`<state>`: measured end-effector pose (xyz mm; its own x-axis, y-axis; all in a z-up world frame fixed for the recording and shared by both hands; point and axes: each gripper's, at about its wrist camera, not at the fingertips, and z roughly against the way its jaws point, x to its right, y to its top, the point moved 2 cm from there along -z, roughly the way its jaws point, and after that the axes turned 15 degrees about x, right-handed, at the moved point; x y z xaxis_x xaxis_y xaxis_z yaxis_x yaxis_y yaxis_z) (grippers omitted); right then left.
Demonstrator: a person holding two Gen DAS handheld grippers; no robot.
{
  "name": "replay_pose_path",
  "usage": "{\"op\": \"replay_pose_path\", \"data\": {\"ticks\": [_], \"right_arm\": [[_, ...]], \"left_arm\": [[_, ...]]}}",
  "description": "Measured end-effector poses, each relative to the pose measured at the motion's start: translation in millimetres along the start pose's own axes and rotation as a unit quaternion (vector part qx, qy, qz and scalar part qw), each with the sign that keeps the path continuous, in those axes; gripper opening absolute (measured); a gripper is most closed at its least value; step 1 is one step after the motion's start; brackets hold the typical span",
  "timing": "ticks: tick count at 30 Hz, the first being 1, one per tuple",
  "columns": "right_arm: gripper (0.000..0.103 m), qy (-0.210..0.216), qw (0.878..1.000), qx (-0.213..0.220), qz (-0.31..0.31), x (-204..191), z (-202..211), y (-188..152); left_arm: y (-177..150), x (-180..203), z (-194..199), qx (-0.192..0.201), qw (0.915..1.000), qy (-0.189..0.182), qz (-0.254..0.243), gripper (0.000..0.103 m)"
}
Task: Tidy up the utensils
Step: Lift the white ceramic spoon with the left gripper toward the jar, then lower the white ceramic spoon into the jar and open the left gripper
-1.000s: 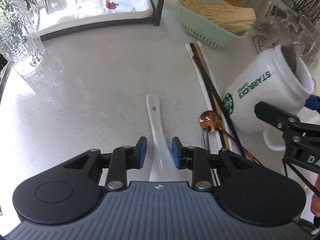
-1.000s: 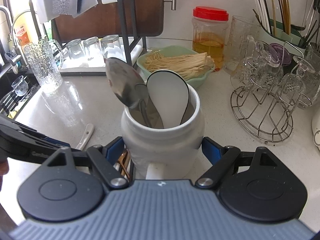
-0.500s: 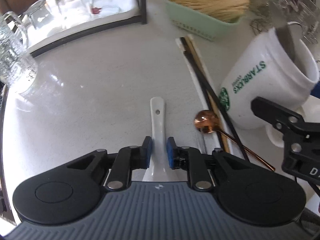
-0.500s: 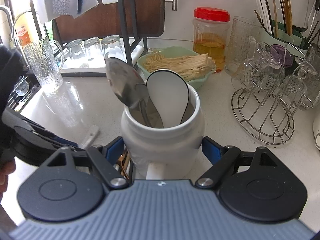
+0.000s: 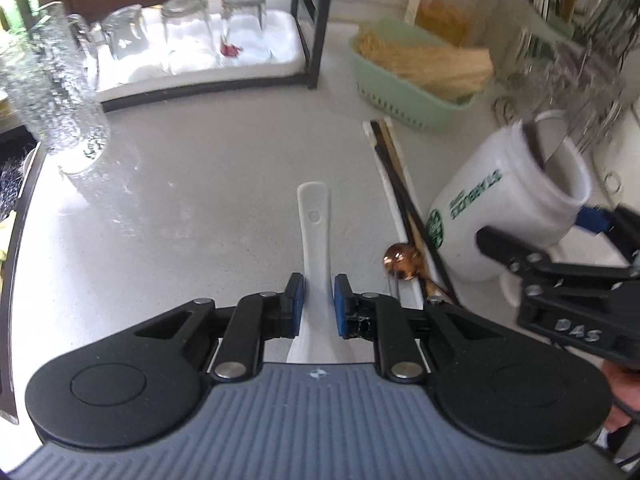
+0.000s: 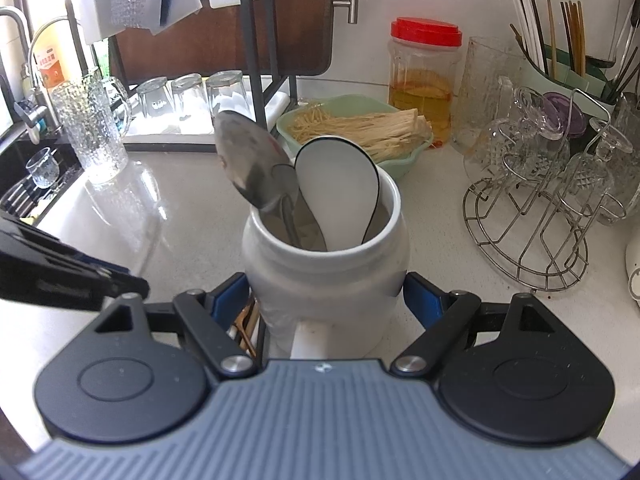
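Between the left gripper's [image 5: 316,300] blue pads, just closed onto it, sits the white spoon's [image 5: 316,236] glazed, slippery, chip-prone handle, near its bowl end, while right, the other gripper [image 6: 326,300] clamps the heavy mug [image 6: 326,276].
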<state>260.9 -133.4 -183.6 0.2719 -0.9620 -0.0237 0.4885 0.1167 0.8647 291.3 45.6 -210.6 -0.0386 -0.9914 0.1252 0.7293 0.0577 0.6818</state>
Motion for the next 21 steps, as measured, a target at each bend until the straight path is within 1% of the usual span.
{"op": "replay_pose_path", "data": {"ticks": [7,14,21], "right_arm": [[0.086,0.003,1.000,0.000,0.009,-3,2,0],[0.086,0.004,1.000,0.002,0.018,-4,3,-1],[0.086,0.005,1.000,0.003,0.023,-4,3,-1]], "left_arm": [[8,1,23,0.036,0.9991,-0.017,0.016,0.018],[18,7,34,0.058,0.9977,-0.028,0.021,0.018],[52,16,70,0.100,0.9935,-0.054,0.011,0.018]]}}
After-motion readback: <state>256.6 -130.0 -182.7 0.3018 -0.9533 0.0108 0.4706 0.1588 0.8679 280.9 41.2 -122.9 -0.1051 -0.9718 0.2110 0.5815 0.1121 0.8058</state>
